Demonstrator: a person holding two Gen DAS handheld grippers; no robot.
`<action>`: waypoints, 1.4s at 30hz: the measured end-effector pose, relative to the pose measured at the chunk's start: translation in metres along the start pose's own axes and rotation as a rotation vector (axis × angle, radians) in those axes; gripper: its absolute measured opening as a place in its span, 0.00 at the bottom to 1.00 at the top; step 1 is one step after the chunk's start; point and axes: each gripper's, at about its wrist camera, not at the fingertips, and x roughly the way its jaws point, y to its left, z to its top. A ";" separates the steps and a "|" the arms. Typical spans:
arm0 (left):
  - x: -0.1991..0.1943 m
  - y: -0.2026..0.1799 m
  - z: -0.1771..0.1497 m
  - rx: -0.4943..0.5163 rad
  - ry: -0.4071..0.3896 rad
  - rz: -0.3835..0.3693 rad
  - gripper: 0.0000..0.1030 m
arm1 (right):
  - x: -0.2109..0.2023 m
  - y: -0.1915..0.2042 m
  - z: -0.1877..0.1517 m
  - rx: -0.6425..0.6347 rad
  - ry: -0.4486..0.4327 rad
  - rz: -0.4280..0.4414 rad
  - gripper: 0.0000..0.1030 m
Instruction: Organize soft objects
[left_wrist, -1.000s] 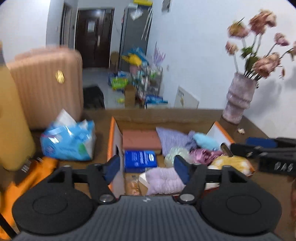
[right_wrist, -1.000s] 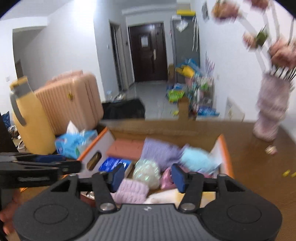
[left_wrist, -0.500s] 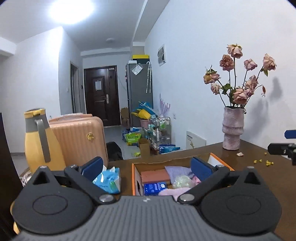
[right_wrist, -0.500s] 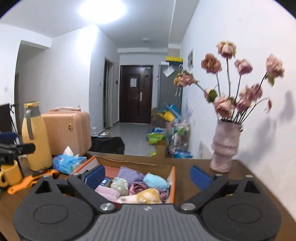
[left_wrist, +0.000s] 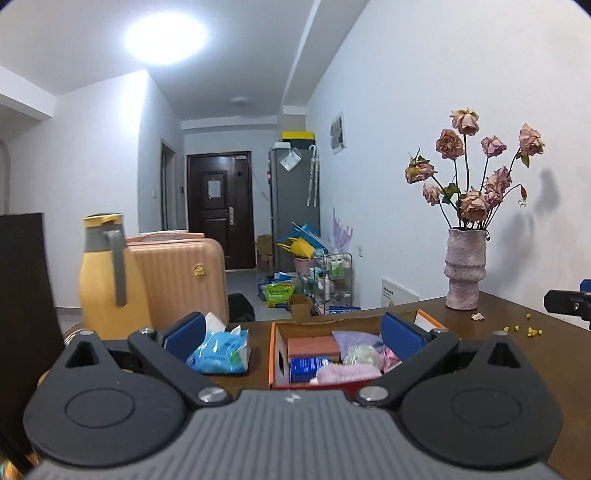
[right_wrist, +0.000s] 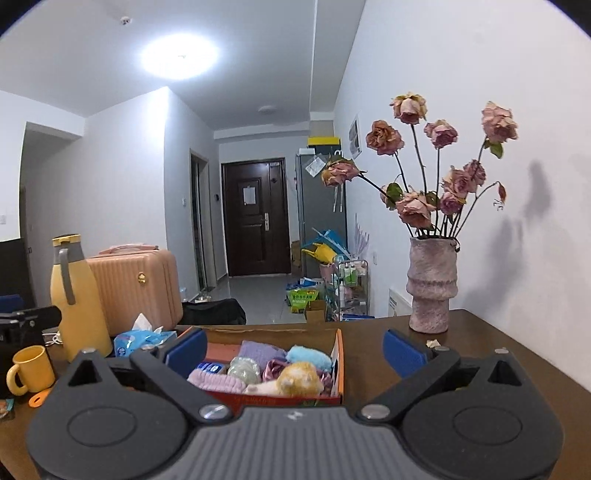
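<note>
An orange cardboard box (right_wrist: 339, 363) stands on the brown table (right_wrist: 480, 354) and holds several soft things: a pink knit piece (right_wrist: 216, 380), a purple cloth (right_wrist: 260, 352), a light blue plush (right_wrist: 308, 357), a yellow plush (right_wrist: 299, 384). The box (left_wrist: 275, 354) also shows in the left wrist view. My left gripper (left_wrist: 291, 334) is open and empty, held back from the box. My right gripper (right_wrist: 293, 347) is open and empty, level with the box's near side.
A blue tissue pack (left_wrist: 221, 352) lies left of the box. A yellow flask (right_wrist: 75, 295) and a yellow mug (right_wrist: 29, 369) stand at the left. A vase of dried roses (right_wrist: 432, 284) stands at the back right. Yellow crumbs (left_wrist: 524, 328) lie on the table.
Both grippers have opened wide and pulled back and up from the box. The views have levelled from looking down into the box to looking across the room.
</note>
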 end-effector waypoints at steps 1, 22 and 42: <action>-0.010 -0.001 -0.007 -0.002 -0.006 0.008 1.00 | -0.011 0.002 -0.008 -0.008 -0.010 0.003 0.99; -0.202 -0.019 -0.136 0.007 -0.017 0.054 1.00 | -0.190 0.076 -0.156 -0.134 -0.024 0.074 1.00; -0.197 -0.022 -0.132 -0.007 -0.005 0.023 1.00 | -0.188 0.075 -0.152 -0.036 -0.021 0.111 1.00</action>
